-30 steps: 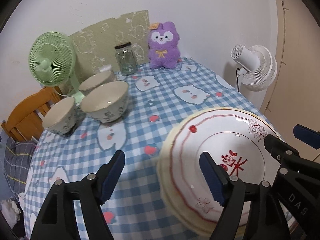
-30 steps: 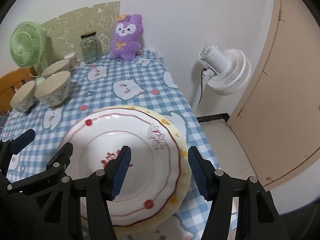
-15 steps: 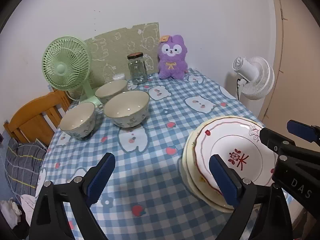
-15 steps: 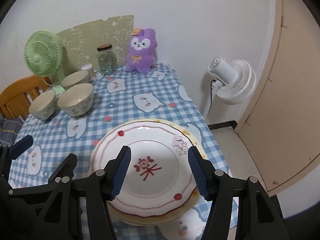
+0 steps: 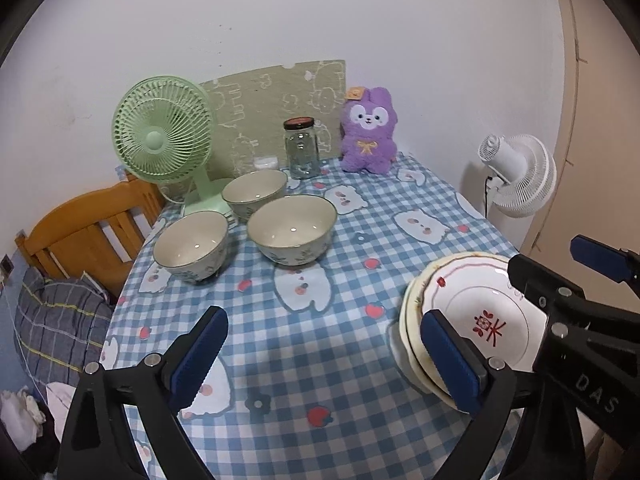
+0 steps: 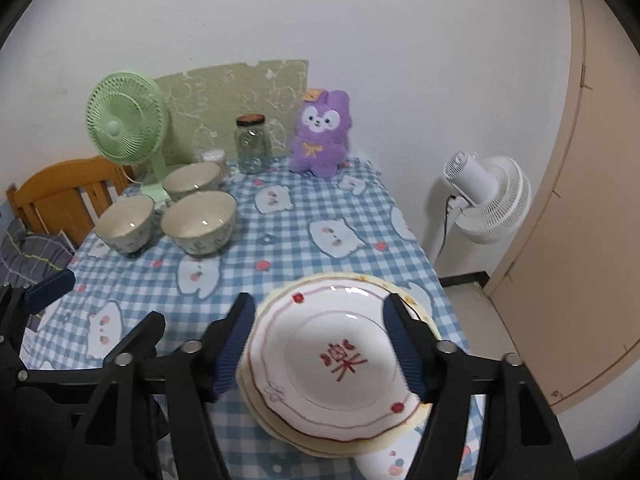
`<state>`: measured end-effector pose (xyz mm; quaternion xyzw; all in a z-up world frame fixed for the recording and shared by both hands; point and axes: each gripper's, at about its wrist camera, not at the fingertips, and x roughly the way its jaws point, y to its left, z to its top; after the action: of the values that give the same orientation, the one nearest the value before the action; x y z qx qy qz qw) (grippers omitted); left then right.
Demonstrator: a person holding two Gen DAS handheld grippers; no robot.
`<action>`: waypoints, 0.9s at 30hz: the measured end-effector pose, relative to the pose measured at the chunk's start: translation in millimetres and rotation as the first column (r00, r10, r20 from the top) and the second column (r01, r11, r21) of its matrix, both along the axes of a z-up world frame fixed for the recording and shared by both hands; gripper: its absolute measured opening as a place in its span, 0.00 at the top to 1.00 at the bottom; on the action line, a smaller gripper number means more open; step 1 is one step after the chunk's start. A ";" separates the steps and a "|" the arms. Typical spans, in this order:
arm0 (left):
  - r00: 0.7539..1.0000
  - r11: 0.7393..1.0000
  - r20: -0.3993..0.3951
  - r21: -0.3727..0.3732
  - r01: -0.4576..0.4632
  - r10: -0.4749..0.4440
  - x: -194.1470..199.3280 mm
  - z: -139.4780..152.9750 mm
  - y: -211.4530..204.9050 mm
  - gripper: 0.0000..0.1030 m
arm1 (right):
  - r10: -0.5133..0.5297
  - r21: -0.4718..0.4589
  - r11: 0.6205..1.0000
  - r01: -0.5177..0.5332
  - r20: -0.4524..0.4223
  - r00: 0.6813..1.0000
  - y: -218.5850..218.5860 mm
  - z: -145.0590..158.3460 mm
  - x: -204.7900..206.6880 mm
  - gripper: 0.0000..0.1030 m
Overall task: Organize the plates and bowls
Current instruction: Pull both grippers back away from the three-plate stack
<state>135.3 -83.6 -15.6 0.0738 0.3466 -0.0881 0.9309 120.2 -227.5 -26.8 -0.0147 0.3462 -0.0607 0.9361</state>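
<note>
Both claws (image 5: 324, 354) (image 6: 322, 350) lifted back, freshly widened and empty, above red-rimmed white plates (image 6: 336, 364), stacked.

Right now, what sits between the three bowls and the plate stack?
Nothing: only bare checked tablecloth separates the bowls from the plate stack, clearest in the left wrist view.

Bare checked tablecloth (image 5: 320, 344) between three clustered bowls (image 5: 292, 229) far-left and stacked plates (image 6: 336, 364) near-right.
</note>
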 end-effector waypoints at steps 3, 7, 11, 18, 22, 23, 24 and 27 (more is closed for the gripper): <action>1.000 1.000 0.000 -0.005 -0.017 0.017 3.9 4.2 7.3 0.05 | 0.032 -0.020 0.999 -0.031 0.028 0.999 11.7 7.5 1.8 0.27; 1.000 1.000 0.008 -0.004 -0.027 0.027 8.9 10.4 15.7 0.05 | 0.057 -0.021 0.998 -0.056 0.030 0.998 23.3 13.9 9.0 0.27; 0.999 0.999 0.015 -0.009 -0.048 0.048 14.7 16.4 25.7 0.05 | 0.083 -0.001 0.997 -0.083 0.031 0.996 31.4 18.8 18.4 0.27; 0.996 0.997 0.034 0.002 -0.082 0.082 29.6 20.7 41.6 0.05 | 0.128 0.001 0.992 -0.128 0.050 0.991 51.2 23.4 36.1 0.27; 0.995 0.995 0.035 0.007 -0.096 0.096 42.5 19.3 54.6 0.08 | 0.155 0.017 0.988 -0.156 0.041 0.987 68.2 21.8 51.1 0.27; 0.995 0.995 0.036 0.006 -0.096 0.096 45.1 19.1 56.8 0.10 | 0.161 0.027 0.986 -0.162 0.038 0.986 72.7 20.8 55.9 0.27; 0.995 0.995 0.032 0.004 -0.096 0.096 49.0 18.3 60.4 0.13 | 0.165 0.031 0.986 -0.166 0.037 0.986 75.3 20.0 59.4 0.27; 0.995 0.995 0.004 -0.006 -0.101 0.101 61.1 14.6 71.2 0.14 | 0.181 0.035 0.983 -0.182 0.026 0.983 87.9 17.3 72.3 0.27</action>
<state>196.4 -12.4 -1.0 0.0538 0.3478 -0.0418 0.9351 192.5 -139.6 -9.5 -0.0283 0.3337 0.0313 0.9417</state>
